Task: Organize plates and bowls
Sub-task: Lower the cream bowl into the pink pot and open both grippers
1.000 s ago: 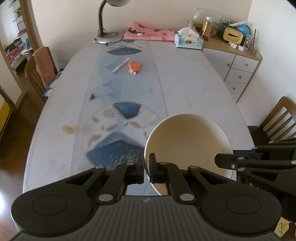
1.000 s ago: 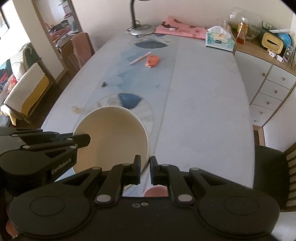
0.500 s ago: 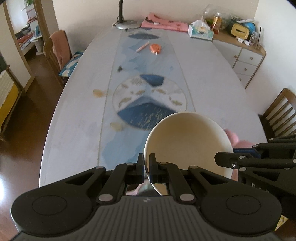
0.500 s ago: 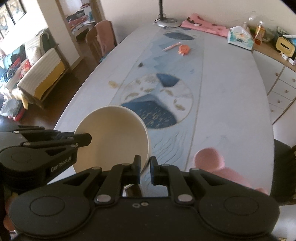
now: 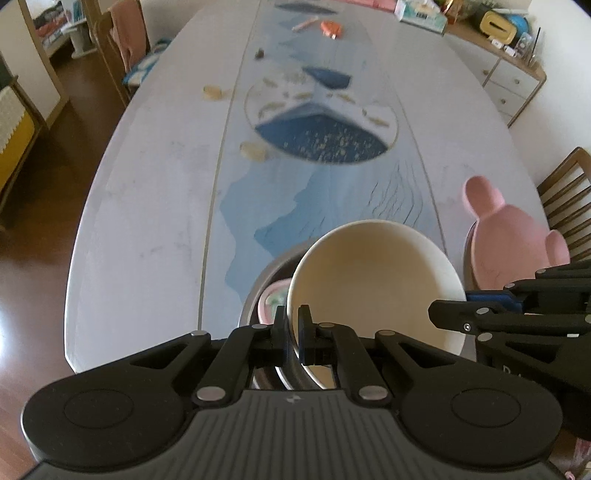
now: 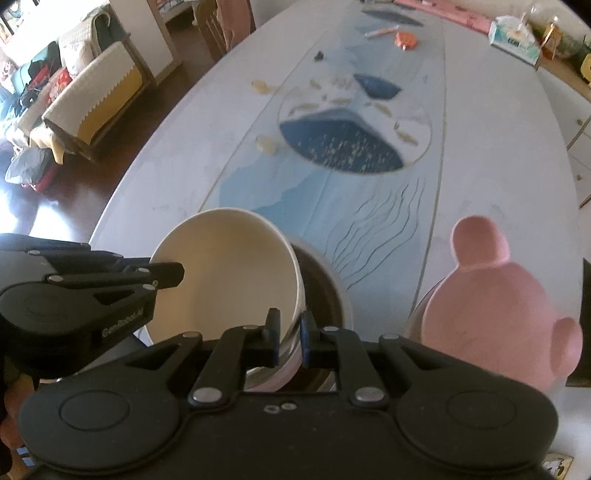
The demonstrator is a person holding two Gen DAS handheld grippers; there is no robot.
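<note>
While both tools grip it by opposite sides of its rim, the cream bowl (image 5: 373, 280) hangs tilted above the near end of the bench (image 5: 147, 206). The left tool (image 5: 292, 325) is pinched tight on the bowl's left rim, its jaws all but meeting with only the thin wall between them. The right tool (image 6: 289, 334) clamps the right rim, its jaws a little apart with the wall and the bowl's pinkish outer side between them. In the left wrist view the right tool reaches in from the right edge to the bowl's far side; in the right wrist view the left tool does the same from the left.

Directly beneath the held bowl sits a metal bowl (image 6: 334, 291), dark inside, with a pale pink and green dish (image 5: 271, 301) lying in it. To the right of these, near the bench's right edge, rests a pink plate with round ears (image 6: 491, 291), seemingly on top of another dish whose rim shows at its left. Farther along the blue patterned runner (image 5: 321, 122) lie an orange item (image 5: 330, 29) and a pen (image 5: 304, 24), and a tissue box (image 6: 515, 37) stands at the far right. Chairs stand at both sides of the bench.
</note>
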